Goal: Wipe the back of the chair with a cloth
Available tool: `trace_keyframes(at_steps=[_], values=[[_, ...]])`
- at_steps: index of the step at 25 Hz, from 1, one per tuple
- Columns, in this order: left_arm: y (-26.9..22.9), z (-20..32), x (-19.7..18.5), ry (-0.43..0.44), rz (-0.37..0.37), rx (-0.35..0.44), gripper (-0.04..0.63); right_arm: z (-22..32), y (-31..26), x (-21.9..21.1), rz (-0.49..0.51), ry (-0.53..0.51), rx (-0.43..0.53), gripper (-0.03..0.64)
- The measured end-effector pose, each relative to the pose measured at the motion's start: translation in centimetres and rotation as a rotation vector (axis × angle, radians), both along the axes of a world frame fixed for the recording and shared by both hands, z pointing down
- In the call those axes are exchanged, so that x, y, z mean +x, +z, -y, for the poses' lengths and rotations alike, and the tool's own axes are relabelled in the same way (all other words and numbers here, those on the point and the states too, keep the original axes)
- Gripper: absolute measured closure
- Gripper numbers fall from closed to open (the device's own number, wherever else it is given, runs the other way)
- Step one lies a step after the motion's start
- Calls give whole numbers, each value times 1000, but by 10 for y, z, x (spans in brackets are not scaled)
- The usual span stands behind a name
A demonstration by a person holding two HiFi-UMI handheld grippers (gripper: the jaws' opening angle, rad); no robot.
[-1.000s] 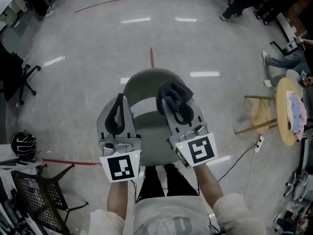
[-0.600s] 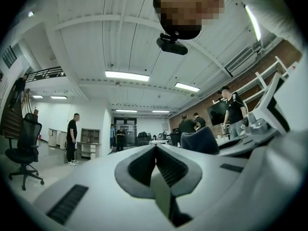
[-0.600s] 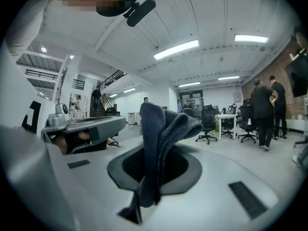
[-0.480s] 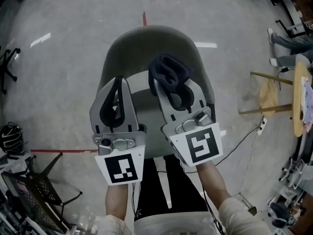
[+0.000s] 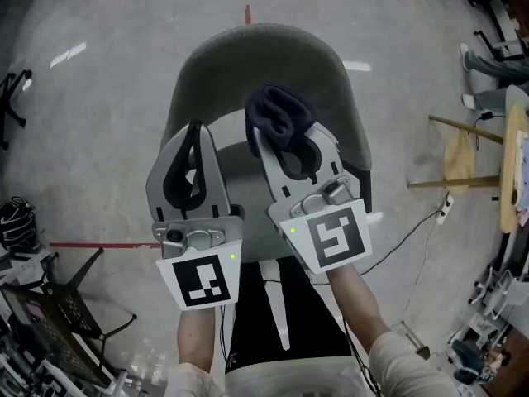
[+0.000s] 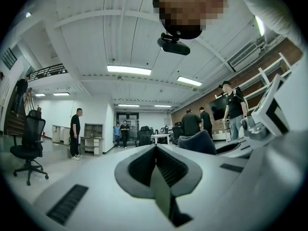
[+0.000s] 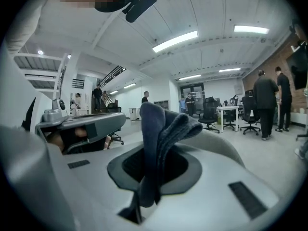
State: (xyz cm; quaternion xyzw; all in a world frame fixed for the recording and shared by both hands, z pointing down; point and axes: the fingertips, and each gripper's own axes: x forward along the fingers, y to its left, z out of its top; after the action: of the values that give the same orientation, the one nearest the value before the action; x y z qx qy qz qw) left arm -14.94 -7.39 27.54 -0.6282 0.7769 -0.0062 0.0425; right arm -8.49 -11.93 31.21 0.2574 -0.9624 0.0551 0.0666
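Observation:
A grey-green chair stands below me in the head view, its curved back [image 5: 266, 55] at the far side and its seat under both grippers. My right gripper [image 5: 281, 126] is shut on a dark blue cloth [image 5: 278, 112], which bunches up out of the jaws just in front of the chair back. In the right gripper view the cloth [image 7: 162, 129] stands folded between the closed jaws. To its left, my left gripper [image 5: 194, 135] hovers over the seat, shut with nothing in it. Its jaws [image 6: 155, 152] meet in the left gripper view, where the cloth [image 6: 197, 142] shows at right.
A wooden stool [image 5: 450, 162] and a round table edge [image 5: 512, 168] stand at the right, with a cable [image 5: 413, 231] on the floor. A black mesh chair [image 5: 58, 321] and a helmet [image 5: 16, 222] lie at lower left. Several people [image 6: 75, 131] stand farther off in the room.
The chair has grown larger and nearer in the head view, and both grippers now sit closer to its back. The cloth stays held in the right gripper.

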Motion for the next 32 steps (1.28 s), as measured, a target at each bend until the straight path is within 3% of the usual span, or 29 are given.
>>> trace_keyframes(at_steps=[9,18,32], values=[[25,-1,-32,-49,-12,-3,580,14,15,-74,8,-113,35,563],[38,-22,-59,-136,14,-41,580,9,37,-147,4,-240,-19,563],[52,-20,-63,-153,-21,-50,580,29,60,-154,-54,-174,13,563]])
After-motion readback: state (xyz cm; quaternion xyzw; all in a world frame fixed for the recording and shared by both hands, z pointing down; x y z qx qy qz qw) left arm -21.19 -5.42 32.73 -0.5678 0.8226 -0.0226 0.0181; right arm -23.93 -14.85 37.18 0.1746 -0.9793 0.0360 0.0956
